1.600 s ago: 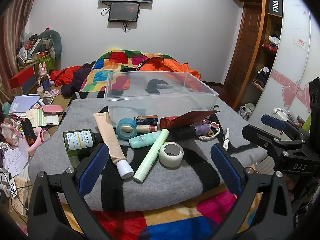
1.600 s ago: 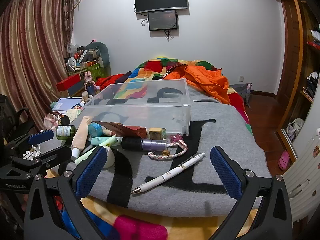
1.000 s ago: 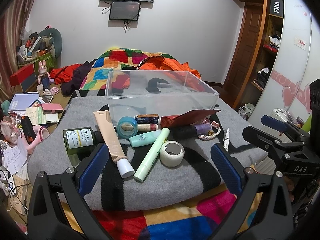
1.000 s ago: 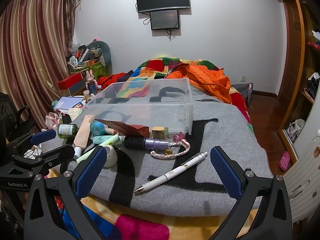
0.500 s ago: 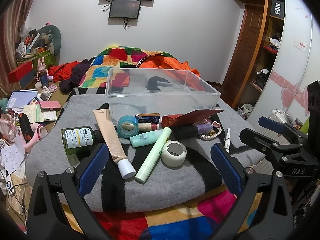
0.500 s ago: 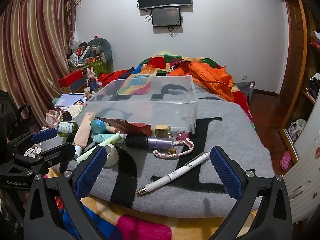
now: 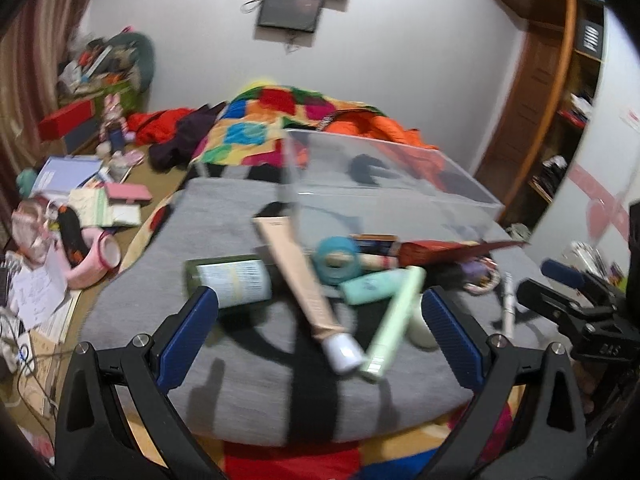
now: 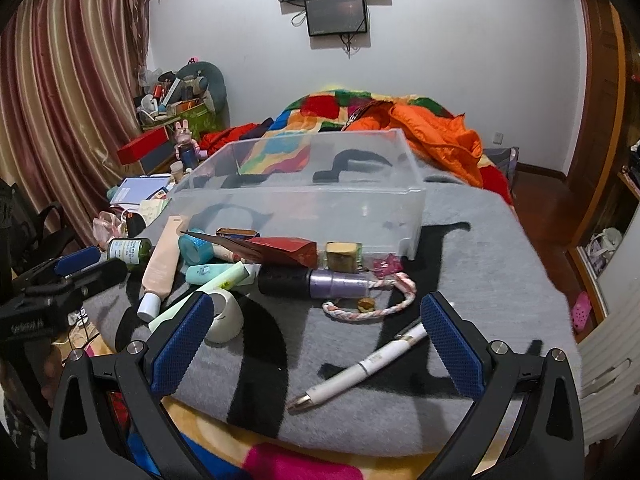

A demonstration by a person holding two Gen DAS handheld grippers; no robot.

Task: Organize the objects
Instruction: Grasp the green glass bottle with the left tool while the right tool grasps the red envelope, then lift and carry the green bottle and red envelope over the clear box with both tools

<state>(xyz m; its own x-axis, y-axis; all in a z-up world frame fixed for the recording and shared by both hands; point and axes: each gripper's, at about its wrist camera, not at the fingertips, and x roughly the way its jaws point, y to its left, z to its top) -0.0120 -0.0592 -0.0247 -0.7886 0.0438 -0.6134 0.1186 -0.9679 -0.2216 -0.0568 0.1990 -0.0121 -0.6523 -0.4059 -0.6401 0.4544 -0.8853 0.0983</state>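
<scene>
Both grippers, left (image 7: 320, 332) and right (image 8: 314, 330), gape wide, holding nothing. Ahead of them toiletries crowd before the clear bin (image 8: 320, 184); a pen (image 8: 360, 368) lies between the right fingers. Bottle (image 7: 232, 280) label print is unreadable.

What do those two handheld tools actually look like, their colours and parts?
Each is a black plastic frame shaped like a fork. The left tool and right tool each carry two fingers faced with blue, finely textured pads, and silver screws at the joints. Seen from the side, the right one shows faint white lettering on its black body. No cables or sleeves show.
</scene>
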